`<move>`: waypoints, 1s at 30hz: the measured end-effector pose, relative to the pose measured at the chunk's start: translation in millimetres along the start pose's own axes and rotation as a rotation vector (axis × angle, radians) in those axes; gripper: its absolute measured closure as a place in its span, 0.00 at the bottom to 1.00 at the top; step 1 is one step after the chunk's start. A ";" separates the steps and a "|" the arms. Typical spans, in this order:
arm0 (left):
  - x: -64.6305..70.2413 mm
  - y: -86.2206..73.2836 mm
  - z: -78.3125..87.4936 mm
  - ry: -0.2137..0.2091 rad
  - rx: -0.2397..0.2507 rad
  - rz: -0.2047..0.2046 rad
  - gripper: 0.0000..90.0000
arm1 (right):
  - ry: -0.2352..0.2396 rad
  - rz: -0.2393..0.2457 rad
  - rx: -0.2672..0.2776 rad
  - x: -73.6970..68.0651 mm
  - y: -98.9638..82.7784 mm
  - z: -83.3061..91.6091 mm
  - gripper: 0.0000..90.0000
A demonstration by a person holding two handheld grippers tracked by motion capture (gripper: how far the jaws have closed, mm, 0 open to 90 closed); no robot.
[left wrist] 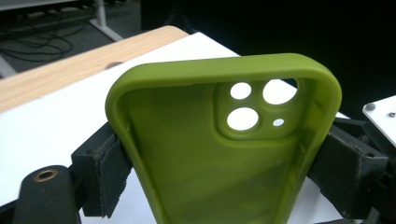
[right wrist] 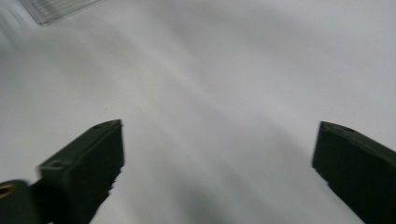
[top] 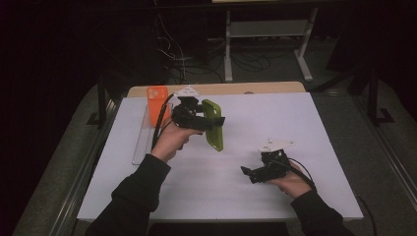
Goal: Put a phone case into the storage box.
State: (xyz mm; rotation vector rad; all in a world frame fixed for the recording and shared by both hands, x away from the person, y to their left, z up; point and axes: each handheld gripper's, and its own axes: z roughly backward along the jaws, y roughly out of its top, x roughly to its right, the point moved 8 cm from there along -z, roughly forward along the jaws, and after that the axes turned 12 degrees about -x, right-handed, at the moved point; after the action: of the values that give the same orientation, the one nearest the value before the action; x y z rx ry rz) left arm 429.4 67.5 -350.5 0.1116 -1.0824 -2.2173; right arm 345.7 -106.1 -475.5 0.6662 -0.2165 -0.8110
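Observation:
An olive-green phone case (top: 213,124) hangs on edge above the white table, with my left gripper (top: 209,123) shut on its two long sides. In the left gripper view the green case (left wrist: 224,154) shows its hollow inside and camera cut-outs, and the pads (left wrist: 109,175) press on both edges. An orange phone case (top: 158,105) leans in a clear rack at the table's back left, behind the left hand. My right gripper (top: 246,173) is low over the table at the front right. Its jaws stand wide open over bare table (right wrist: 215,107) with nothing between them.
The clear rack (top: 142,140) runs along the table's left side. A wooden strip (top: 255,88) borders the white table top (top: 275,123) at the back. Beyond it are desk legs and cables on a dark floor.

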 end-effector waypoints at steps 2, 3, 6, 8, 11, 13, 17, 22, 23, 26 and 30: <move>-5.9 1.7 9.2 0.019 0.004 0.004 0.16 | 0.018 0.004 -0.002 0.6 -5.8 1.3 0.00; -9.4 2.6 14.1 0.030 0.007 0.005 0.16 | 0.024 0.002 0.001 0.1 -8.0 2.0 0.00; -20.8 5.7 28.4 0.061 0.021 0.009 0.17 | 0.023 0.009 -0.010 1.1 -15.9 3.5 0.00; -28.7 7.2 36.9 0.083 0.026 0.013 0.17 | 0.019 0.008 -0.019 1.9 -21.5 3.9 0.00; -40.7 8.8 48.4 0.115 0.039 0.029 0.17 | 0.020 0.019 -0.021 2.8 -28.4 4.7 0.00; -49.5 8.9 56.1 0.135 0.046 0.040 0.17 | 0.021 0.014 -0.024 3.2 -32.1 5.8 0.00; -68.2 7.0 68.3 0.184 0.054 0.066 0.17 | 0.020 0.010 -0.035 4.5 -39.6 6.8 0.00; -92.2 1.4 78.5 0.244 0.046 0.107 0.17 | 0.002 0.030 -0.044 6.0 -44.2 8.4 0.00; -96.8 0.3 80.1 0.260 0.045 0.114 0.17 | 0.006 0.023 -0.046 5.2 -44.5 8.6 0.00; -107.1 -1.6 84.4 0.283 0.043 0.132 0.17 | 0.004 0.030 -0.050 6.1 -45.5 8.6 0.00; -118.5 -3.2 88.1 0.315 0.039 0.145 0.17 | 0.008 0.024 -0.045 5.9 -44.6 8.5 0.00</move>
State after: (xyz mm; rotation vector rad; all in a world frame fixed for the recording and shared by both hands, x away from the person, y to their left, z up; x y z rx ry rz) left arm 489.7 198.6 -319.0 0.3740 -0.9285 -1.9688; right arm 319.4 -136.7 -497.2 0.6231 -0.1981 -0.7878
